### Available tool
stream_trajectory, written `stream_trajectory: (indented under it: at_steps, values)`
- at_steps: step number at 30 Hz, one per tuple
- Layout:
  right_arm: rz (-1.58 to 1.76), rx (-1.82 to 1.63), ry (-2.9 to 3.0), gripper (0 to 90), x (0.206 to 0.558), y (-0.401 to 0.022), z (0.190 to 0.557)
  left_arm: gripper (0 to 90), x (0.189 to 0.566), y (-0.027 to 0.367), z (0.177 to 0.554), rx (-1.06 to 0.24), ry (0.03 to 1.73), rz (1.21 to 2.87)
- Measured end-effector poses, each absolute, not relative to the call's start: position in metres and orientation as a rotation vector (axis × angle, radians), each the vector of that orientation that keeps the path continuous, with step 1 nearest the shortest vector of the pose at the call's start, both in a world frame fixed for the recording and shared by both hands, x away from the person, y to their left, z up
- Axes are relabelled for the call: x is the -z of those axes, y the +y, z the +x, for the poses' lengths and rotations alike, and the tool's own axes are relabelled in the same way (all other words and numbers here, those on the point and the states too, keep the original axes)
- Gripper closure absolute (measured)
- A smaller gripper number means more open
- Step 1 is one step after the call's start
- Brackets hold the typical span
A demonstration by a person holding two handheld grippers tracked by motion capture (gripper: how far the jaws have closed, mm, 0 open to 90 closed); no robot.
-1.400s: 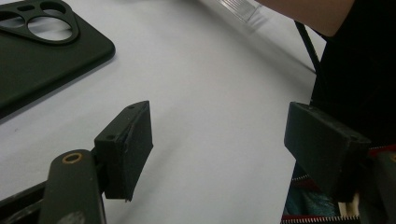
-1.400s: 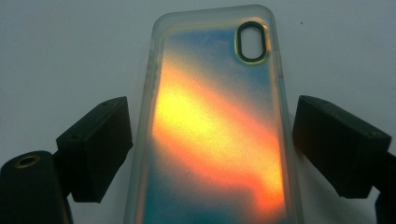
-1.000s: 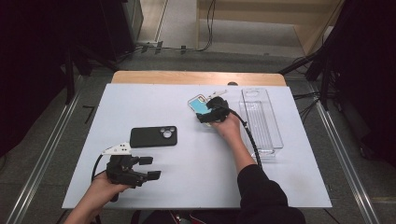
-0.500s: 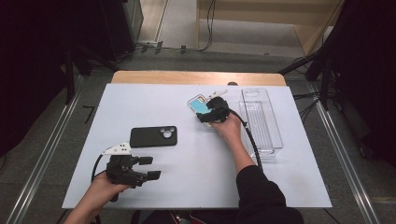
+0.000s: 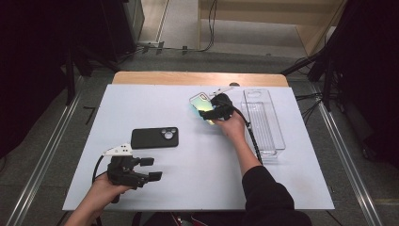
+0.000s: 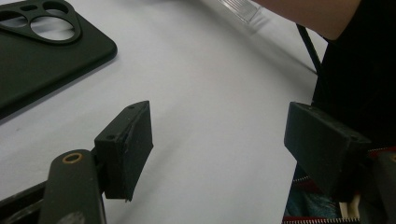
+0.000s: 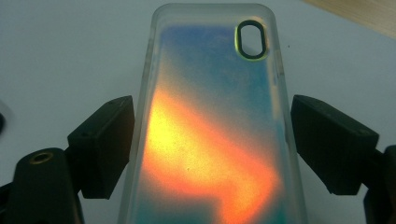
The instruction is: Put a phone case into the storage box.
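- Here, nearest the person, the left gripper (image 5: 151, 168) rests low on the table (image 5: 197, 188), its jaws well apart with nothing between them
- Just beyond it lies the black case (image 5: 155, 138), flat, camera cut-outs toward the right, apart from both grippers
- Farther out, the right gripper (image 5: 210, 114) sits over the clear case (image 5: 201, 104), which lies flat near the table's far edge, just left of the tray (image 5: 277, 141)
- In the right gripper view the jaws straddle the clear case (image 7: 210, 121) across its width; they have just been closing in, yet a thin gap seems to remain on each side, so I judge them open, not yet clamped
- The step in hand looks like a pinch on the case's long edges
- To do it well, keep both pads (image 7: 105, 144) level with the table and square to the edges, so the soft rim does not buckle or slide
- Close slowly and evenly; a thin flexible shell may bow or pop out under a hard squeeze
- Centre the grip along the length, clear of the camera hole, before lifting
- The tray stands close on the right, so a lift should go straight up first
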State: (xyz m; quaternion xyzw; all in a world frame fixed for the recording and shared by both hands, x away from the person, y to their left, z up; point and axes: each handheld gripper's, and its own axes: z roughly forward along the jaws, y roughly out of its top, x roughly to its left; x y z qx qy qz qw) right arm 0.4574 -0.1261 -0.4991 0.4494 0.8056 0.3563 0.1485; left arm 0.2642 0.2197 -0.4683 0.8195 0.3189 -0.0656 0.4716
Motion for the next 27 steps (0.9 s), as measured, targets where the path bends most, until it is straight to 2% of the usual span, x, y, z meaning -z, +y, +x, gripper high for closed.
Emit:
stream_trajectory:
  at_steps: [12, 17, 27]
  values:
    - [1.334, -1.077, 2.339, 15.1, 0.463, -0.131, 0.439, 24.2, 0.466, 0.217, 0.264, 0.161, 0.785, 2.005]
    - [1.293, -1.082, 2.376, 15.1, 0.446, -0.131, 0.418, 24.1, 0.465, 0.213, 0.263, 0.149, 0.792, 2.010]
    - [1.266, -1.147, 2.425, 15.1, 0.436, -0.138, 0.384, 23.9, 0.457, 0.206, 0.264, 0.179, 0.828, 1.990]
